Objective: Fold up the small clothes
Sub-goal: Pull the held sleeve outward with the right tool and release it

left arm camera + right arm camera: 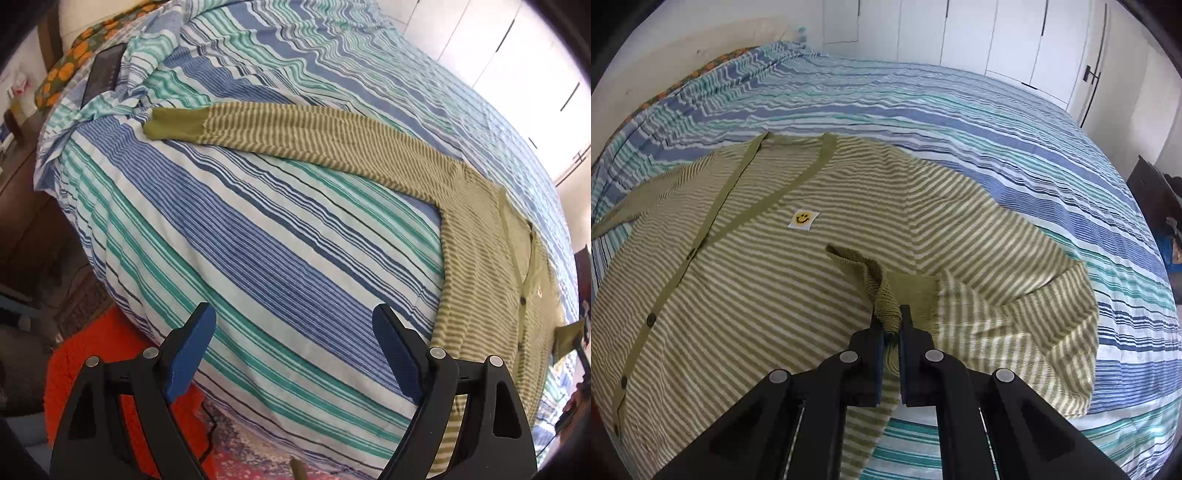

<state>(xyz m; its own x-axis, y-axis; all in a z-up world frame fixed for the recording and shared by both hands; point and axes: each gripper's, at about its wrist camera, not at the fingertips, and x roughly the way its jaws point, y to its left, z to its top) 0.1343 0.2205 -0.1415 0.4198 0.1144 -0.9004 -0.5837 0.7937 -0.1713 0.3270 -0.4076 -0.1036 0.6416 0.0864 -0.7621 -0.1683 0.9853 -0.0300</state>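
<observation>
A green-and-cream striped cardigan (746, 280) with a smiley patch (802, 218) lies face up on the striped bed cover (960, 110). My right gripper (890, 314) is shut on the plain green cuff (886, 295) of one sleeve, which is folded back over the cardigan's chest. In the left wrist view the other sleeve (314, 136) stretches flat out to the left, ending in its green cuff (173, 123). The cardigan's body (491, 280) lies at the right there. My left gripper (295, 328) stands open above bare bed cover (258, 240), with nothing between its fingers.
A dark flat device (103, 72) lies on a rumpled fold of the cover near a flowered pillow (66, 70). An orange rug (103, 350) and patterned carpet lie beside the bed. White wardrobe doors (997, 33) stand behind it.
</observation>
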